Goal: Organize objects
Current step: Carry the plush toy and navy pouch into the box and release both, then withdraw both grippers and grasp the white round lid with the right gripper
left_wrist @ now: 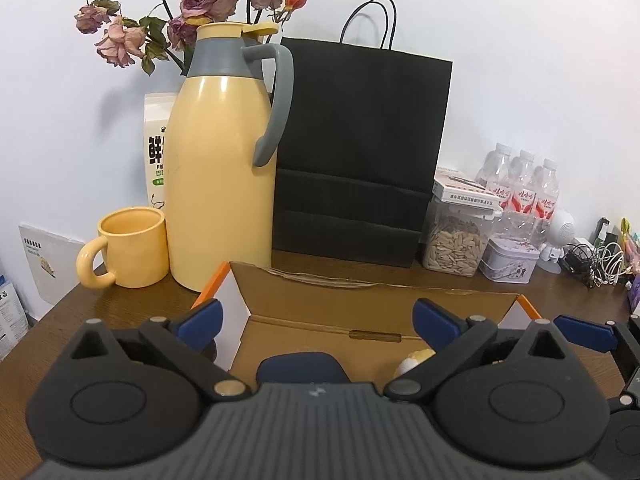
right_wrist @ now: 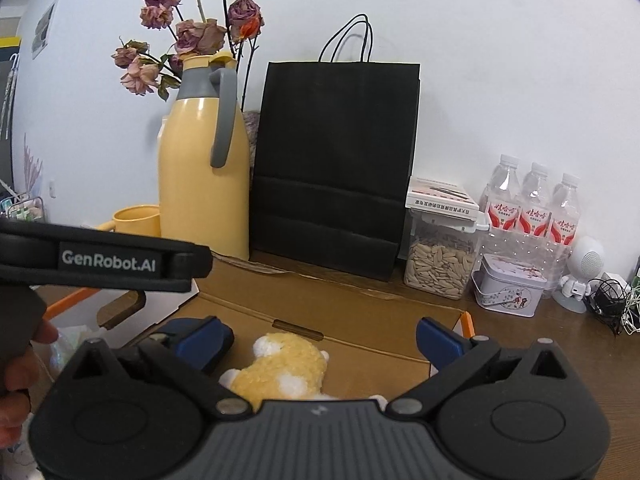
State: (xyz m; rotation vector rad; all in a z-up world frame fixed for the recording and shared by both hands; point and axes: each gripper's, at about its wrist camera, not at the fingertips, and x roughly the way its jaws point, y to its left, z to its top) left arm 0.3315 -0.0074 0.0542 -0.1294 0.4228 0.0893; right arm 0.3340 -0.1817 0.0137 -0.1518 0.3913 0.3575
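Observation:
An open cardboard box [left_wrist: 320, 320] [right_wrist: 360, 340] lies on the brown table in front of both grippers. A yellow and white plush toy [right_wrist: 280, 368] lies inside it; a small part of the toy shows in the left wrist view [left_wrist: 414, 360]. My left gripper [left_wrist: 316, 320] is open and empty over the box, with a dark blue object [left_wrist: 300, 368] below it. My right gripper [right_wrist: 324, 340] is open and empty, its jaws on either side of the toy and above it. The left gripper's body [right_wrist: 100, 260] crosses the left of the right wrist view.
Behind the box stand a yellow thermos jug [left_wrist: 224, 152], a yellow mug [left_wrist: 128, 248], a black paper bag [left_wrist: 356, 152], a jar of seeds [left_wrist: 456, 240], a tin [left_wrist: 508, 260], water bottles [left_wrist: 524, 188] and tangled cables [left_wrist: 596, 260]. Dried roses [left_wrist: 200, 4] rise behind the jug.

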